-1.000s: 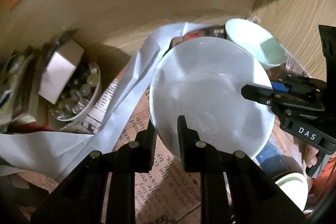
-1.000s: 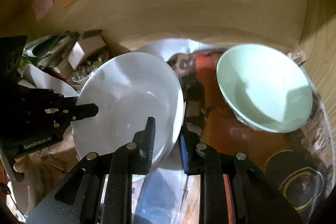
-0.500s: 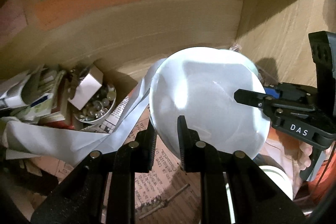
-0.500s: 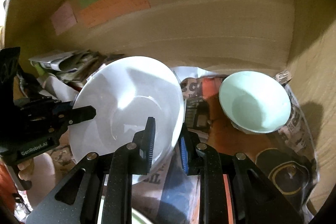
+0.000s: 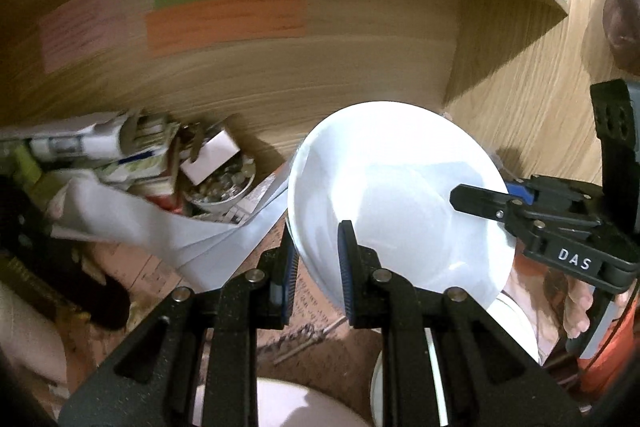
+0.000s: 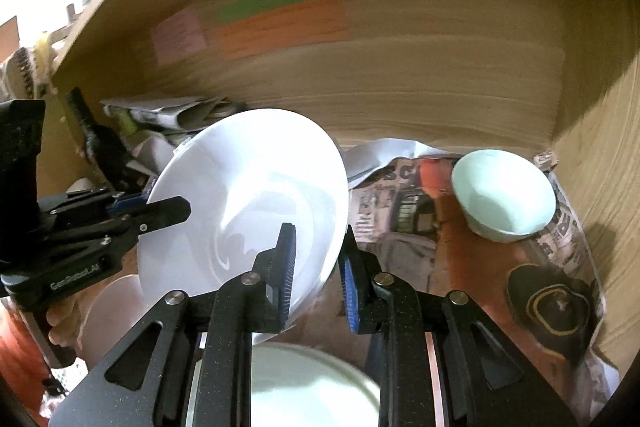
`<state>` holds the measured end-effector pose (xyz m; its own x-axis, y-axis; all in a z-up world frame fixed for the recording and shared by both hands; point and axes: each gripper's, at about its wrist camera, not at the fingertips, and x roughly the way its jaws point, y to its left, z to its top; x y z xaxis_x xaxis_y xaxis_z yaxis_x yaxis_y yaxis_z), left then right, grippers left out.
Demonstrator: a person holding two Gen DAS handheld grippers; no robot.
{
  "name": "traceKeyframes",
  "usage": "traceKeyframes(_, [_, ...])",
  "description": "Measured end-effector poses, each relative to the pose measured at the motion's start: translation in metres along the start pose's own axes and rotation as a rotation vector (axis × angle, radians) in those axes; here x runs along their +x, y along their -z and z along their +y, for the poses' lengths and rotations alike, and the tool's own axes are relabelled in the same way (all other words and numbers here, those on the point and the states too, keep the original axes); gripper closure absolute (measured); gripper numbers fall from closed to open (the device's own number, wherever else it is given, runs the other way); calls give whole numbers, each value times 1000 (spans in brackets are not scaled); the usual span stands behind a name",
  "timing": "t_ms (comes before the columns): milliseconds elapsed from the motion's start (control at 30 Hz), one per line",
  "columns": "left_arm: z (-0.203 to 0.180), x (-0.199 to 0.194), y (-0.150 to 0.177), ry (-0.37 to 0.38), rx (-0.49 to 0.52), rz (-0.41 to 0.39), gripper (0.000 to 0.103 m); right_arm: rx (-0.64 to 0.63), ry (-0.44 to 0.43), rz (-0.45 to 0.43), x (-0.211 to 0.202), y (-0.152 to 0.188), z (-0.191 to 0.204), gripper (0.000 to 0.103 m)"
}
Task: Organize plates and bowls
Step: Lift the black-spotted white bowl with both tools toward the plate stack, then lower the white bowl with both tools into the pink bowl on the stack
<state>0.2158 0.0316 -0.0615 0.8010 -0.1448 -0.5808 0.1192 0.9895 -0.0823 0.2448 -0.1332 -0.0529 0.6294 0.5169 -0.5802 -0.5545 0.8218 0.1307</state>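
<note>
Left wrist view has the white plate (image 5: 400,195) front and center, tilted up off the shelf with both claws on it. The left gripper (image 5: 318,267) is clamped on the plate's near-left rim, one finger in front of the rim and one behind it. The right gripper (image 5: 476,201) comes in from the right side and pinches the opposite edge, with a hand (image 5: 580,311) visible under it.

Right wrist view shows the same thing mirrored: right gripper (image 6: 318,263) closed on the plate's (image 6: 248,203) near-right rim, left gripper (image 6: 168,211) biting the left edge. So the plate hangs in the air between the two, well clear of the newspaper-lined shelf (image 6: 440,251).

A mint green bowl (image 6: 504,197) sits on that newspaper off to the far right, near the cupboard's corner, well apart from the plate. Low in both views there are more white dishes (image 6: 312,387) right under the fingers, partly hidden. Far left is a cluttered pile of papers (image 5: 120,147) and a small bowl of round bits (image 5: 224,187). Colored paper notes (image 5: 224,15) are stuck on the back wall, too blurry to read.
</note>
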Motion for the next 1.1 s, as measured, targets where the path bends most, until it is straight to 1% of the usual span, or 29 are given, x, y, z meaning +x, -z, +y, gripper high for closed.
traceKeyframes(400, [20,-47,47,-26,-48,-32,84,-30,-45,-4,-10,24,51,84])
traceKeyframes(733, [35,-83,86,-60,-88,-59,84,-50,-92,23,-8,43,85,84])
traceKeyframes(1100, [52,-101,120,-94,-146,-53,84,-81,-136,67,1,63,110,84])
